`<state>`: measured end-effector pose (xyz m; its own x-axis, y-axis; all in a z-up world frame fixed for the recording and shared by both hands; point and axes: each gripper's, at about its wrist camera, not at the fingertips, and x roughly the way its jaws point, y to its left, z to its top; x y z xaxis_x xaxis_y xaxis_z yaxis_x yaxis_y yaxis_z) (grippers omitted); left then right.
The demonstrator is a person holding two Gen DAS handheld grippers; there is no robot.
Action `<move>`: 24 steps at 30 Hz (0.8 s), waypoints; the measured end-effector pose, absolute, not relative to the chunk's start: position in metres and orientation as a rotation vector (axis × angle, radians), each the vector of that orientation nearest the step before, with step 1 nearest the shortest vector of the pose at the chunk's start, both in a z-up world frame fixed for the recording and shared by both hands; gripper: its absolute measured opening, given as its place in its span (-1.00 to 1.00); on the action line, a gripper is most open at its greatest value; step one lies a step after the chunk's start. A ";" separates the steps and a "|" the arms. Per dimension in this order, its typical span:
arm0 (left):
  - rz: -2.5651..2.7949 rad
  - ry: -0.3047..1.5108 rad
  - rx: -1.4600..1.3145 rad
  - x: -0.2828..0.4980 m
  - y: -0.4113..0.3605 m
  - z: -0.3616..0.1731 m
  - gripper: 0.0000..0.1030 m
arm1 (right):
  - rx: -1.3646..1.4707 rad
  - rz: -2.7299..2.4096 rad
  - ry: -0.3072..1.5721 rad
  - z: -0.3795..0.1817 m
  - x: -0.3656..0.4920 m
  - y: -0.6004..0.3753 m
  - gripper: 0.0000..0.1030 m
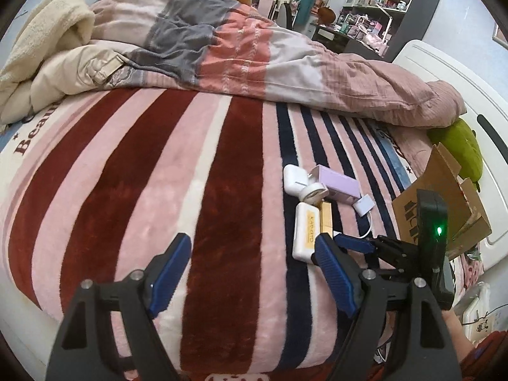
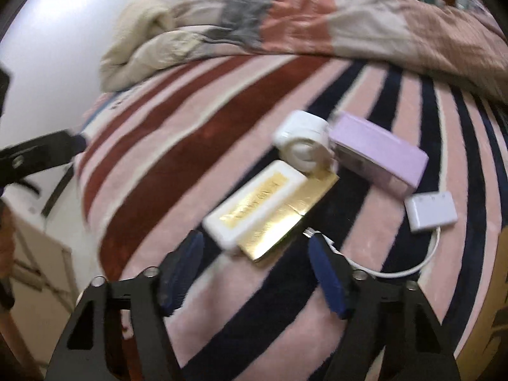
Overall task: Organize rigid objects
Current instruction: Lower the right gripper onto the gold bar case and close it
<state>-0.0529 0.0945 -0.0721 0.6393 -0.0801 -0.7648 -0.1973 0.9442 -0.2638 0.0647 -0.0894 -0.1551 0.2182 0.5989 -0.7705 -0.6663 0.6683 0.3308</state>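
A cluster of small items lies on the striped blanket (image 1: 158,165): a white case with a gold label (image 1: 305,232) (image 2: 254,201), a gold box (image 1: 326,219) (image 2: 285,219), a white round case (image 1: 314,192) (image 2: 303,144), a lilac box (image 1: 338,184) (image 2: 379,155), a white earbud case (image 1: 293,176) and a white adapter with cable (image 1: 364,204) (image 2: 431,211). My left gripper (image 1: 254,250) is open and empty, left of the cluster. My right gripper (image 2: 255,247) (image 1: 352,243) is open, just short of the white case and gold box.
An open cardboard box (image 1: 444,203) stands at the bed's right edge beside a green plush (image 1: 460,146). A bunched quilt (image 1: 254,50) and cream blanket (image 1: 47,41) cover the bed's far half. Shelves and a desk stand beyond.
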 end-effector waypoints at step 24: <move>0.082 0.867 -0.333 -0.069 0.095 -0.065 0.50 | -0.016 0.828 1.106 -0.160 0.078 -0.097 -0.42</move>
